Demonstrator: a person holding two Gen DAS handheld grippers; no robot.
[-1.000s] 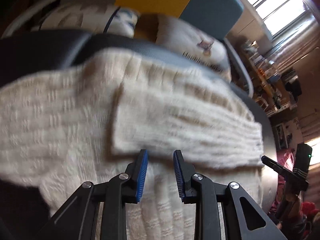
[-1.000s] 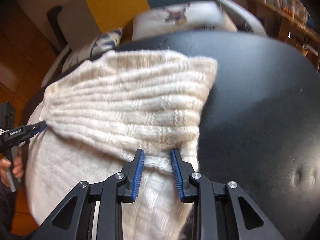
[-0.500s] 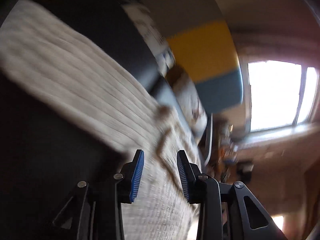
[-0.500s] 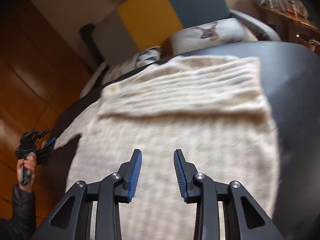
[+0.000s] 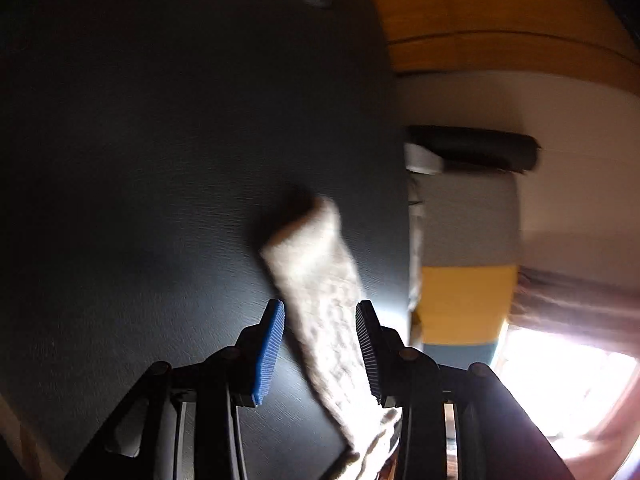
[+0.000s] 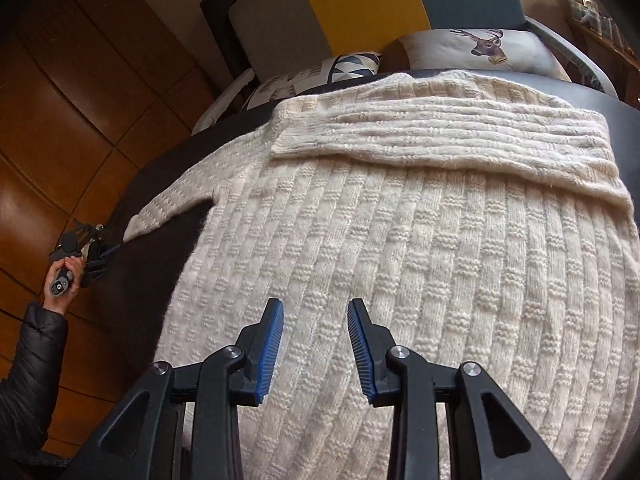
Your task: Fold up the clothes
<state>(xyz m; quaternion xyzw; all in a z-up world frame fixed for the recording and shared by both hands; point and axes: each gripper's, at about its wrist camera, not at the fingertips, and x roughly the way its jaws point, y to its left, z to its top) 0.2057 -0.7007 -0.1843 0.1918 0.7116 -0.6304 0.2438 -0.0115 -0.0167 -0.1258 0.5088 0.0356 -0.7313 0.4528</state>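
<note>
A cream knit sweater (image 6: 400,260) lies spread on a round black padded surface (image 6: 152,264). One sleeve (image 6: 440,136) is folded across its upper part. The other sleeve (image 6: 172,204) stretches out to the left. My right gripper (image 6: 315,303) hovers open over the sweater's body with nothing between its pads. A hand holds my left gripper (image 6: 102,252) close to that sleeve's cuff. In the blurred left wrist view the sleeve (image 5: 316,264) runs between the fingers of my left gripper (image 5: 319,306), which is open; a gap shows beside the left pad.
A sofa (image 6: 360,4) with grey, yellow and teal panels stands behind, holding a deer-print pillow (image 6: 480,48) and a patterned pillow (image 6: 352,66). Wooden floor (image 6: 60,120) lies to the left. A black-sleeved arm (image 6: 28,364) reaches in at lower left.
My left gripper swung away from the folded sleeve, rolling, and now sits over the outstretched sleeve. My right gripper released the fold and drew back over the sweater's body. Both jaws stand wider.
</note>
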